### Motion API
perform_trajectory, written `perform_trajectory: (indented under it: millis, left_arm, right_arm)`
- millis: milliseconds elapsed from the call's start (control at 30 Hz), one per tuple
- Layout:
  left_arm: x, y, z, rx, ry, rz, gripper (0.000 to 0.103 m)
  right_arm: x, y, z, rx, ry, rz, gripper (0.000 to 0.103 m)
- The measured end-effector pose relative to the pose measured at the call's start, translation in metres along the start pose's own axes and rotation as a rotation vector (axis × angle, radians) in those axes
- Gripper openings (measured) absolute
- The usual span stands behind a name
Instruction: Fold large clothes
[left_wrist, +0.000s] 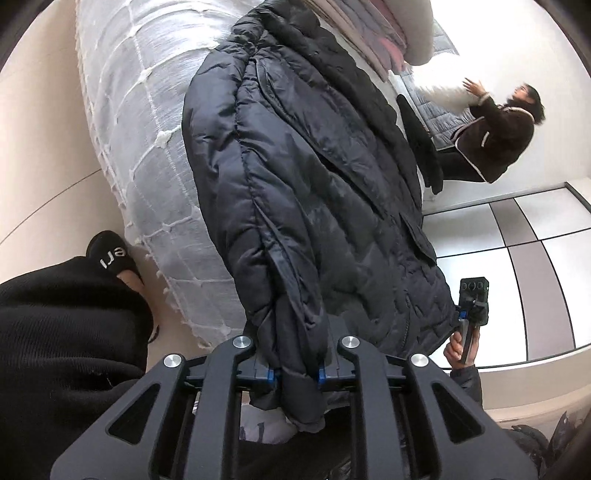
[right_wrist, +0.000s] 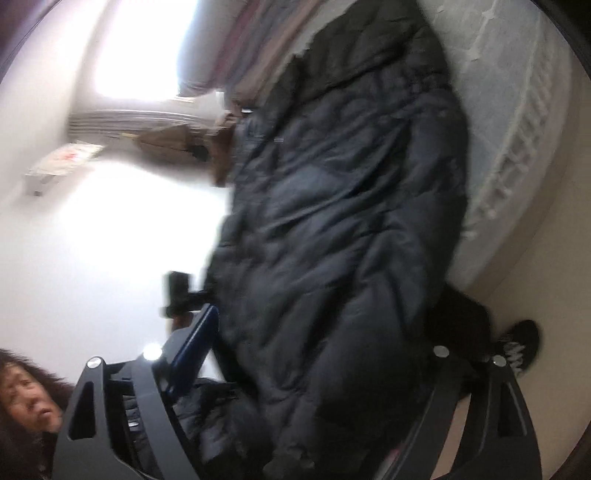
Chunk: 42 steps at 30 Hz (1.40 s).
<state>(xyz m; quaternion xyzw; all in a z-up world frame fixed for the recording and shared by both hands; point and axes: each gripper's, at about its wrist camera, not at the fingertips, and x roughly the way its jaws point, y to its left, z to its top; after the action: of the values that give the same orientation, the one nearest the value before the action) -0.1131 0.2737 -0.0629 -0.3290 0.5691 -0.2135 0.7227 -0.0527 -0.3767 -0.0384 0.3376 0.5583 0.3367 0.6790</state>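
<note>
A dark navy quilted puffer jacket (left_wrist: 303, 177) lay stretched along a bed with a white, net-patterned mattress cover (left_wrist: 140, 122), running from the left wrist camera's 6 o'clock up toward 12 o'clock. The left gripper (left_wrist: 295, 376) was clamped on a bunched fold of the jacket's near edge, its blue-tipped fingers (left_wrist: 271, 376) pressed in close on either side of the fabric.

In the blurred right wrist view the same jacket (right_wrist: 340, 229) filled the middle of the frame. The right gripper (right_wrist: 314, 373) stood with its jaws spread wide, one finger at 8 o'clock and the other at 4 o'clock, the jacket's hem lying between them without either pad pressing on it.

At 4 o'clock in the left view, a hand (left_wrist: 458, 350) held the right gripper's handle just beside the jacket's edge. A black shoe (left_wrist: 110, 258) stood on the floor at 8 o'clock beside the bed. Another person in a dark coat (left_wrist: 495, 136) stood at 2 o'clock, at the far side of the bed, arms raised.
</note>
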Motion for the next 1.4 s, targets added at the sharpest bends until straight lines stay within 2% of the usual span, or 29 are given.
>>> perform_trajectory:
  millis: [33,100,133,167,267,367,533,700,900,1067,1200,1333,1400]
  left_arm:
    - [0.000,0.000,0.000,-0.001,-0.003,0.002,0.013]
    - [0.001,0.002,-0.001,-0.007,-0.008,0.001,0.013]
    - [0.000,0.003,-0.001,-0.015,-0.013,-0.002,0.013]
    - [0.001,0.003,-0.002,-0.020,-0.017,-0.005,0.013]
    - [-0.002,0.005,-0.003,-0.029,-0.039,-0.011,0.013]
    - [-0.010,-0.005,-0.003,-0.001,-0.065,-0.009,0.010]
    - [-0.033,-0.033,-0.007,0.045,-0.116,-0.066,0.008]
    - [-0.065,-0.065,-0.020,0.101,-0.164,-0.141,0.008]
    - [-0.090,-0.072,-0.048,0.102,-0.200,-0.198,0.008]
    - [-0.085,-0.038,-0.070,0.017,-0.190,-0.213,0.008]
    - [-0.074,-0.016,-0.061,-0.057,-0.180,-0.246,0.008]
    - [-0.081,-0.027,-0.038,-0.044,-0.216,-0.285,0.008]
    - [-0.087,-0.038,-0.016,-0.029,-0.244,-0.302,0.008]
  right_arm:
    - [0.000,0.001,-0.001,0.001,-0.005,-0.009,0.083]
    - [0.001,0.002,-0.001,0.012,-0.042,-0.045,0.069]
    - [-0.001,0.000,-0.003,0.035,-0.071,-0.051,0.038]
    - [-0.001,0.000,-0.006,0.050,-0.095,-0.039,0.022]
    - [-0.007,0.008,-0.017,0.041,-0.145,-0.053,0.016]
    - [-0.007,0.028,-0.020,0.022,-0.191,-0.013,0.013]
    - [-0.016,0.066,-0.022,-0.033,-0.257,0.125,0.012]
    - [-0.033,0.079,-0.039,-0.041,-0.310,0.268,0.012]
    - [-0.054,0.058,-0.070,0.027,-0.405,0.415,0.012]
    - [-0.049,0.020,-0.092,0.129,-0.447,0.486,0.012]
    - [-0.041,0.000,-0.081,0.185,-0.452,0.538,0.012]
    - [-0.044,0.014,-0.048,0.152,-0.465,0.573,0.012]
    - [-0.047,0.020,-0.030,0.136,-0.471,0.582,0.012]
